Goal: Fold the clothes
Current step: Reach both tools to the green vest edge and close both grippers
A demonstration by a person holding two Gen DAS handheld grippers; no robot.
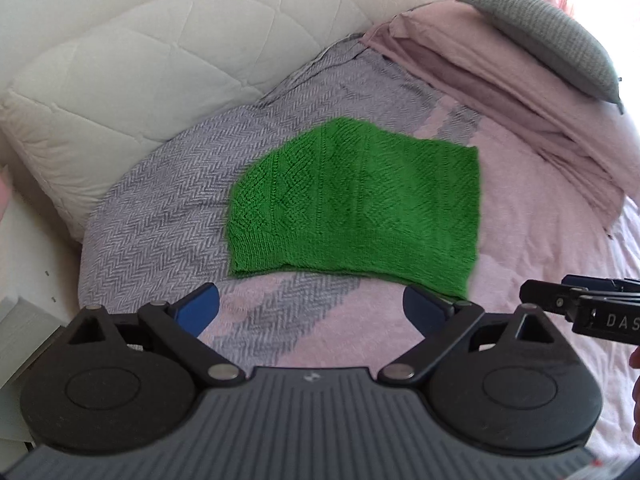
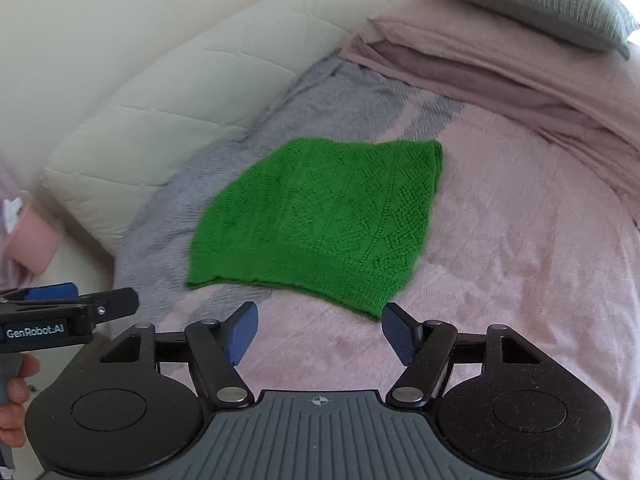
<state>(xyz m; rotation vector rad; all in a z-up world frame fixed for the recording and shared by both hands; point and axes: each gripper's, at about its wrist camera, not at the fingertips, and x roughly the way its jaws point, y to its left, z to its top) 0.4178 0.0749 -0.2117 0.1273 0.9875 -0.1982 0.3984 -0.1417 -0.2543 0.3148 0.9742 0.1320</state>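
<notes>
A green cable-knit sweater [image 1: 356, 200], folded into a rough rectangle, lies flat on the bed's pink fleecy blanket [image 1: 540, 240] beside grey herringbone cloth [image 1: 160, 220]. Left hand-held gripper [image 1: 311, 307] and right hand-held gripper [image 2: 319, 334] hover short of it, blue pads apart, empty.

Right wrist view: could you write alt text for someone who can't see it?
A green knitted garment lies flat on a pink bed cover. The right hand-held gripper is open just short of its near edge. A grey pillow lies at the far right.
</notes>
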